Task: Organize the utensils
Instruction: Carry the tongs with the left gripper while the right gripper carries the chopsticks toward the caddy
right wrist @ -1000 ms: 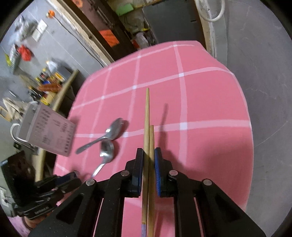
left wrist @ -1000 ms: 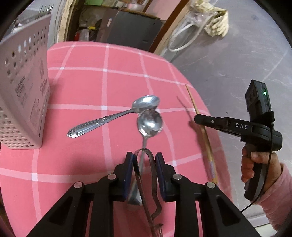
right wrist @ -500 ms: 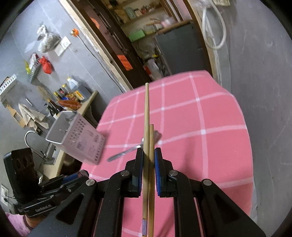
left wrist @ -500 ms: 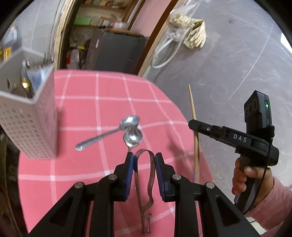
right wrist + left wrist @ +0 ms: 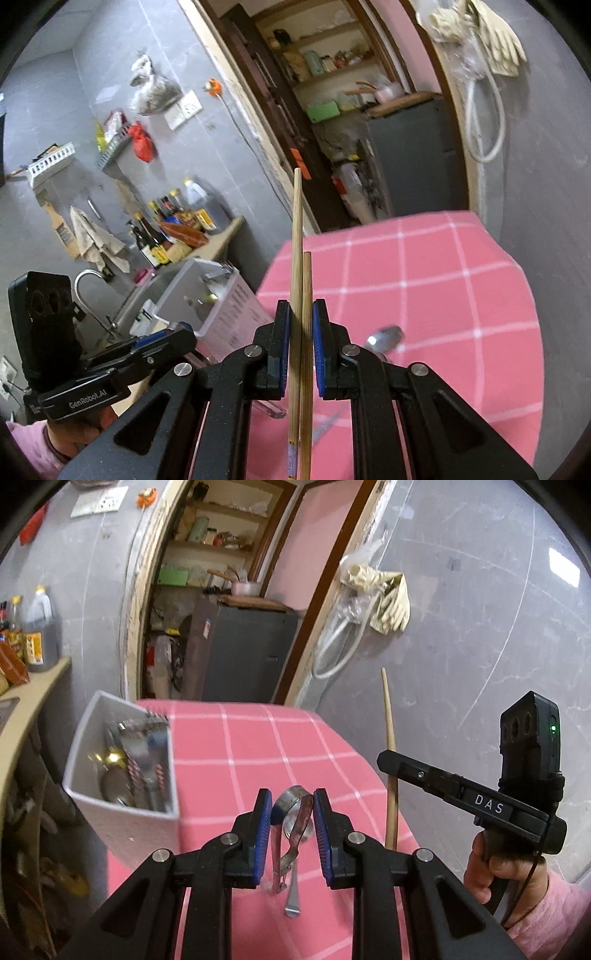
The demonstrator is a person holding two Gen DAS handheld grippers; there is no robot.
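My left gripper (image 5: pixel 289 805) is shut on small metal tongs (image 5: pixel 291 812), held in the air above the pink checked table (image 5: pixel 258 746). A spoon handle (image 5: pixel 293 897) lies on the cloth below them. The grey perforated utensil holder (image 5: pixel 122 775) stands to the left, with cutlery inside. My right gripper (image 5: pixel 300 325) is shut on a pair of wooden chopsticks (image 5: pixel 299 266) that point upward, raised above the table. The chopsticks also show in the left wrist view (image 5: pixel 389 760), right of the tongs. A spoon bowl (image 5: pixel 384 338) lies on the cloth just right of the right gripper.
A counter with bottles (image 5: pixel 33 635) and a sink tap (image 5: pixel 88 291) lies left of the table. A doorway with shelves and a dark cabinet (image 5: pixel 236 653) is behind it. A grey wall (image 5: pixel 480 627) stands to the right.
Both grippers have risen from the table with their loads, the tongs and the chopsticks. The views have tilted up and the holder's open top has come into sight.
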